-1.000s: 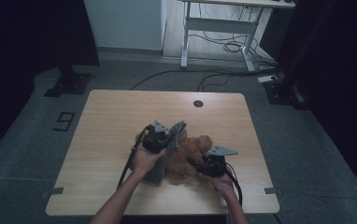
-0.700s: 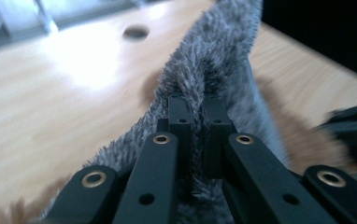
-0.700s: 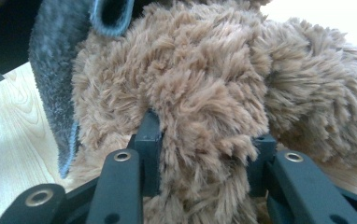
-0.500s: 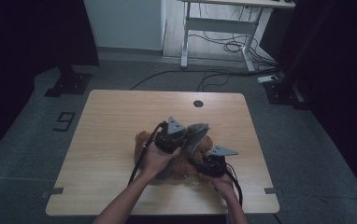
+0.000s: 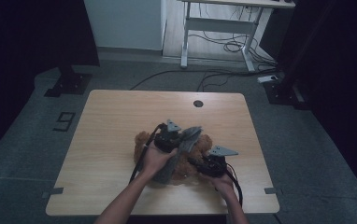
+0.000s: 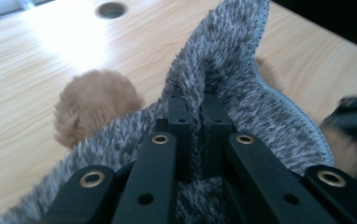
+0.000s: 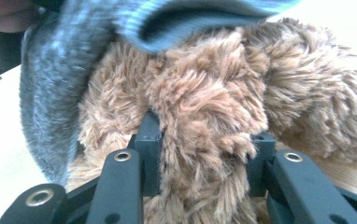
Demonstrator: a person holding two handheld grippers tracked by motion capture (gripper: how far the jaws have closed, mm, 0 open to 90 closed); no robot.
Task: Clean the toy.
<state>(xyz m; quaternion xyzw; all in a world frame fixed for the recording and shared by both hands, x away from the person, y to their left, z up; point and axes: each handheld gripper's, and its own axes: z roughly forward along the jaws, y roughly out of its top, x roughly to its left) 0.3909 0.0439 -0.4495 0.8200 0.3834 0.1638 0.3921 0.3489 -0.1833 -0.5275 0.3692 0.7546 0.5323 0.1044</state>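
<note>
Change since a second ago: the left gripper point(image 5: 181, 140), with the grey knitted fleece cloth point(image 6: 242, 88) in tow, has travelled from the left flank of the toy to a spot above its middle; the cloth now drapes across the body, not beside it. The right gripper point(image 5: 203, 164) has kept its place.

Item: brown long-pile plush toy point(image 7: 204, 98), lying on the pale wooden surface point(image 5: 116, 116) near its front edge, partly beneath the cloth. One rounded brown limb point(image 6: 92, 109) protrudes to the left of the cloth.

Left jaws: clenched on a fold of the grey cloth, pads nearly meeting. Right jaws: grasping a thick tuft of the toy's body, fur bulging between them.

Risks, as judged: the thin pinch of cloth may slip out if pulled taut against the pile. The right hold is on loose fur, so a hard tug may shift the toy. The cloth may bunch on one side and leave the far limb uncovered.
</note>
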